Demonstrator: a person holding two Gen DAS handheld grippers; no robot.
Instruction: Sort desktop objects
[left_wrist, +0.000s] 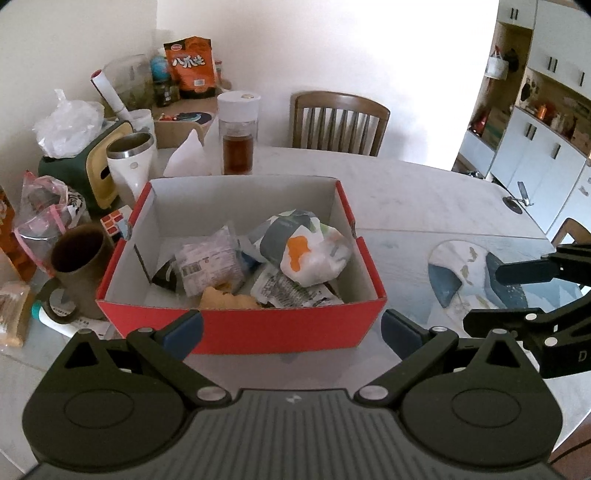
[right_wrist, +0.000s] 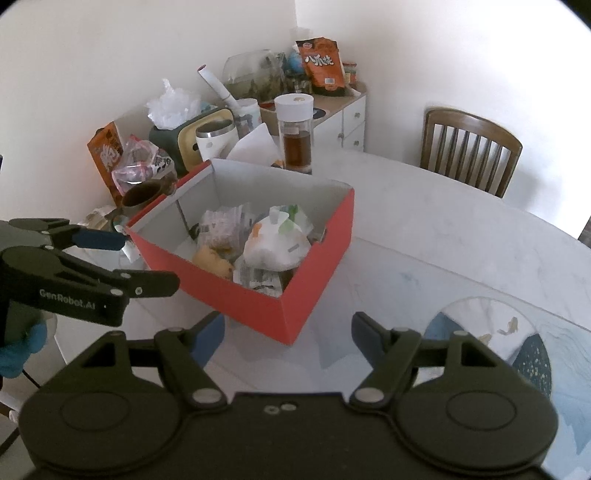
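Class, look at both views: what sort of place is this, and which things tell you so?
Probably a home dining room: a marble-look table, a wooden chair, and snack bags and cups by the wall.

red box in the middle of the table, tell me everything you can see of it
The red box is an open-topped cardboard carton, red outside and plain white inside, with no lid on it. It sits flat on the pale marble-look table. Inside lie crumpled wrappers: a white bag with an orange patch, a clear printed packet and a yellowish snack. A dark mug stands close by its left wall. Neither gripper touches it.
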